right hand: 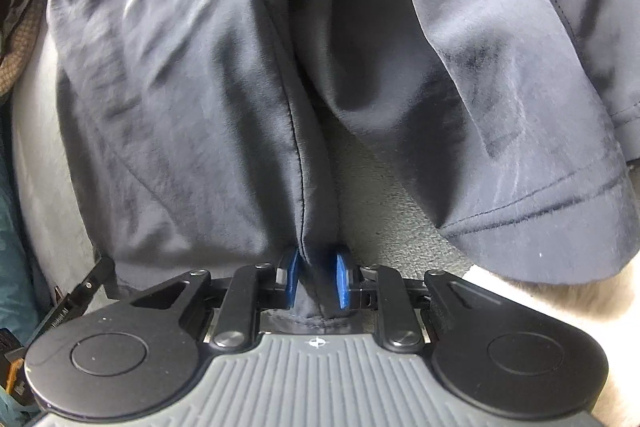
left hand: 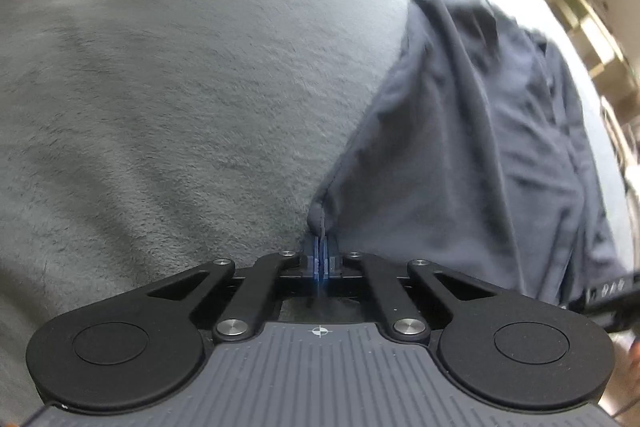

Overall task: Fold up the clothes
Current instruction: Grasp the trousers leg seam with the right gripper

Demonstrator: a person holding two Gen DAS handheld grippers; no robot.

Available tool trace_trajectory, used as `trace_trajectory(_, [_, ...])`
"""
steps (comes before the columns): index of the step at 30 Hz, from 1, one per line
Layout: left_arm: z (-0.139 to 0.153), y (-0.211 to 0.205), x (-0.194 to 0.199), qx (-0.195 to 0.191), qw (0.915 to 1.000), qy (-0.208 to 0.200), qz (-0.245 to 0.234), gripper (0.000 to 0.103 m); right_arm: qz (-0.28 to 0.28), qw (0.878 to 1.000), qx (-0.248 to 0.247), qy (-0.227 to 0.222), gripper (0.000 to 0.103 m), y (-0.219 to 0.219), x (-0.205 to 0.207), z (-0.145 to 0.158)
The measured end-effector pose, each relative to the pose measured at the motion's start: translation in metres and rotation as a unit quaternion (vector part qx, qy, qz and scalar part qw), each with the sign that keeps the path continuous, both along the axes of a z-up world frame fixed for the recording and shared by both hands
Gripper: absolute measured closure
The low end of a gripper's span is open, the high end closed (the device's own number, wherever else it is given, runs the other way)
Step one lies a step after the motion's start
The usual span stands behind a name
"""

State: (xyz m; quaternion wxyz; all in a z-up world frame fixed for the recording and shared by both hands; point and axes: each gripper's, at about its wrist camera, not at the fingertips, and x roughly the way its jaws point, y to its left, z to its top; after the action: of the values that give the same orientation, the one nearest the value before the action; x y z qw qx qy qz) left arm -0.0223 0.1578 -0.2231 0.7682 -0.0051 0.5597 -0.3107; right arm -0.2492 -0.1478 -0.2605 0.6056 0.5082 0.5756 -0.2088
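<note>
Grey fleece bedding (left hand: 180, 99) fills most of the left wrist view, its nap brushed in several directions, and a bright room edge with pale shelving (left hand: 588, 27) is seen blurred at the far right. On this blanket a dark navy garment (left hand: 480, 115) is spread in loose folds, running from the upper right down toward the left tool (left hand: 320, 251). That tool is pointed steeply down at the bedding, and its blue pads (left hand: 315, 255) are seen pressed together on a thin corner of the garment, which bunches into a small nub just above them. No gap is left between the jaws. At the right edge of the same view a black part of the other device can be made out, but too blurred to be read further. In the right wrist view the garment (right hand: 200, 87) covers nearly the whole frame, with a stitched seam running down the middle and a hemmed sleeve or leg opening (right hand: 560, 195) hanging at the right. The right tool (right hand: 318, 279) is likewise tilted steeply downward, and a thick gathered fold of cloth is clamped between its blue pads (right hand: 293, 277), which are held apart only by the fabric. A patch of the grey bedding (right hand: 384, 211) is seen under the lifted cloth. Other dark clothing (right hand: 20, 39) is piled at the far left.
</note>
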Motion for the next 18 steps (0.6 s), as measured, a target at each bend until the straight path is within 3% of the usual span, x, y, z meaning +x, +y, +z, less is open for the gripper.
trace_trajectory(2, [0.017, 0.013, -0.002, -0.016, 0.9997, -0.009, 0.017, 0.103, 0.011, 1.0, -0.005, -0.006, 0.098, 0.001, -0.002, 0.005])
trace_trajectory(4, [0.033, 0.031, -0.002, -0.033, 0.9984, -0.02, 0.04, 0.103, 0.013, 1.0, 0.003, -0.027, 0.1, 0.002, -0.003, 0.014])
trace_trajectory(10, [-0.012, 0.069, 0.02, 0.008, 0.9898, 0.07, 0.124, 0.103, 0.021, 0.999, 0.02, -0.013, 0.102, 0.005, -0.007, 0.002])
trace_trajectory(12, [-0.013, 0.07, 0.022, 0.003, 0.9908, 0.066, 0.119, 0.103, 0.004, 0.999, 0.033, -0.022, 0.102, 0.004, -0.011, -0.002])
trace_trajectory(15, [-0.012, 0.071, 0.023, -0.001, 0.9912, 0.062, 0.117, 0.099, -0.016, 0.997, 0.04, -0.058, 0.099, 0.0, -0.017, 0.005])
trace_trajectory(16, [-0.012, 0.072, 0.023, -0.001, 0.9909, 0.063, 0.119, 0.092, -0.015, 0.997, 0.038, -0.072, 0.094, -0.001, -0.017, 0.008])
trace_trajectory(18, [-0.014, 0.075, 0.024, -0.002, 0.9901, 0.065, 0.124, 0.085, -0.012, 0.995, 0.031, -0.091, 0.073, -0.004, -0.014, 0.016])
